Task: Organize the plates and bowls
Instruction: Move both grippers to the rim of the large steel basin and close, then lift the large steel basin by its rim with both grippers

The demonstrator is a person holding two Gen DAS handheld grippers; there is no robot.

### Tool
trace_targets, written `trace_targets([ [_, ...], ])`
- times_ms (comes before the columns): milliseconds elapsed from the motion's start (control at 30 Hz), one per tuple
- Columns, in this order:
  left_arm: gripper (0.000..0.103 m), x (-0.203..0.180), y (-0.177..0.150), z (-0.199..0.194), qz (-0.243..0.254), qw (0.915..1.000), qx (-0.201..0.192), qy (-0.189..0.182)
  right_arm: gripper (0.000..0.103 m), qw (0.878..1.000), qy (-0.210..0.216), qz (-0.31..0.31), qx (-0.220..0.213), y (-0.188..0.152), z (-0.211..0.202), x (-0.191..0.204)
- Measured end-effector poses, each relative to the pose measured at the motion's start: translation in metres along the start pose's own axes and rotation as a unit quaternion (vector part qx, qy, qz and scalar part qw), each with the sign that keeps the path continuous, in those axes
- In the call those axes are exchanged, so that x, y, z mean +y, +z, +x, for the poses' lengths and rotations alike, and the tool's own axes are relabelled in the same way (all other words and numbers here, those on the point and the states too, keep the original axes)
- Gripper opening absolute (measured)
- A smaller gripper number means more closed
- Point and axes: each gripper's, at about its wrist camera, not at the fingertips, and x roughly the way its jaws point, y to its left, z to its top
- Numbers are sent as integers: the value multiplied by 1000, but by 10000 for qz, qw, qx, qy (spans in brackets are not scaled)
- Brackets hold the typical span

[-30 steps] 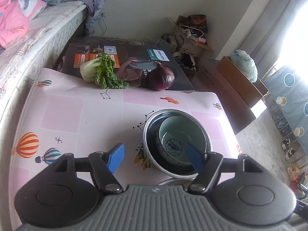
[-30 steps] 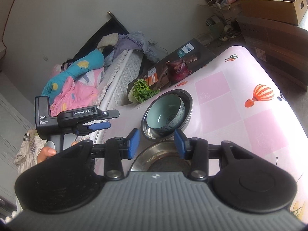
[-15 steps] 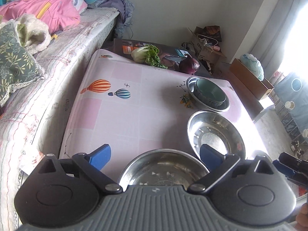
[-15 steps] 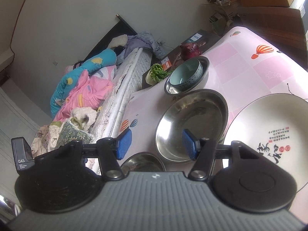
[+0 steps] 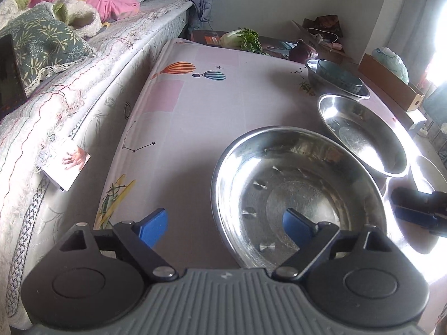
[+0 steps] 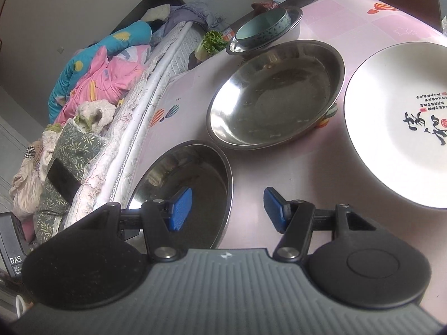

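Observation:
A near steel bowl (image 5: 296,192) (image 6: 192,192) sits at the table's front. My left gripper (image 5: 226,226) is open, straddling its left rim. My right gripper (image 6: 227,209) is open, straddling its right rim; part of it shows in the left wrist view (image 5: 419,209). A wider steel bowl (image 5: 363,131) (image 6: 276,95) lies behind it. Further back a teal ceramic bowl (image 5: 339,75) (image 6: 262,28) sits inside another steel bowl (image 5: 360,90) (image 6: 293,21). A white plate (image 6: 396,122) with black calligraphy lies at the right.
The table (image 5: 212,111) has a pink balloon-print cloth. A bed (image 5: 69,78) with bedding runs along its left edge. A cabbage (image 5: 240,39) and a red onion (image 5: 303,51) lie at the far end. Cardboard boxes (image 5: 391,83) stand beyond the right side.
Both grippers pulled back from the far bowls and came down low at the near steel bowl, which now lies between each gripper's open fingers.

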Motion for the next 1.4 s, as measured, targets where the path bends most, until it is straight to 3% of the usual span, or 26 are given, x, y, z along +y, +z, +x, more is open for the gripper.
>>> trace_targets([
  [167,73,-1,-8,9,22,10000,66,-23,54,9998,11,-145,100,0,19,8],
  [267,65,-1,-11,10,58,10000,25,-7,45,9997,-26,-165,173,1,30,11],
  [500,30,-3,-13,7,127,9996,65,-256,29,9994,-2,-137,326,0,44,13],
  [1400,30,-7,-32,-16,291,9984,193,-443,31,9988,-91,-178,447,-9,26,14],
])
